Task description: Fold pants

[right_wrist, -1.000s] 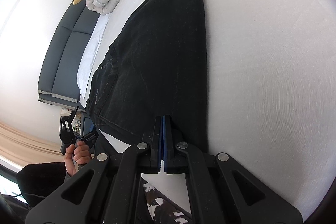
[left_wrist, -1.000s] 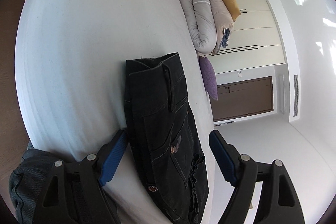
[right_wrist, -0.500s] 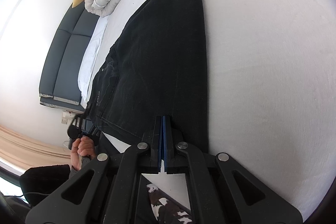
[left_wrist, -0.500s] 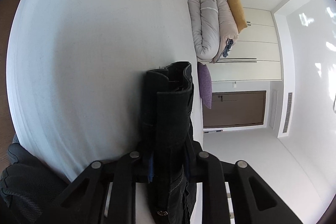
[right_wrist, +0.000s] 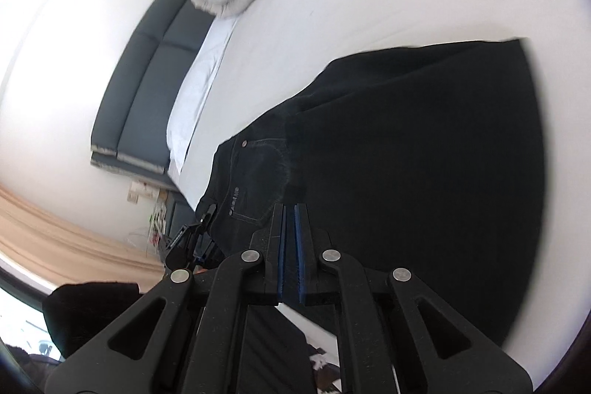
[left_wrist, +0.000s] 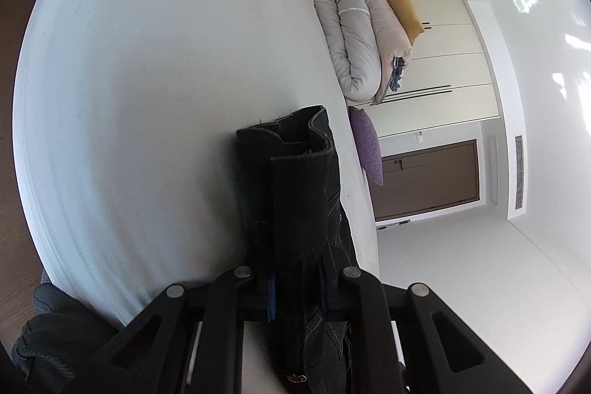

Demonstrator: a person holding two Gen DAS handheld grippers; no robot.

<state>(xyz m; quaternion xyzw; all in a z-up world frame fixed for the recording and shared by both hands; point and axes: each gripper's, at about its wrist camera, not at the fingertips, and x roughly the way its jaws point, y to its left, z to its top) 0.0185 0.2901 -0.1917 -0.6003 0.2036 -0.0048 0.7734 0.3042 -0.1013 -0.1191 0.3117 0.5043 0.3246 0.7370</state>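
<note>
Lower centre of the left wrist view: left gripper (left_wrist: 297,298) clamps the black denim pants (left_wrist: 295,209), its pads mostly hidden by cloth. Right gripper (right_wrist: 290,253) jaws stand a narrow slit apart over blurred pants; any grip there cannot be made out.

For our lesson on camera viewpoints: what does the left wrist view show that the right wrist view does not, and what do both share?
Only the left wrist view shows the brown door, the white wardrobe and the left hand-held gripper clamped on the bunched waistband.

Only the right wrist view shows the pants spread across the bed, the beige curtain and the right hand-held gripper, its pads slightly apart.

Both show the black pants, white bed, rolled duvet and dark headboard.
</note>
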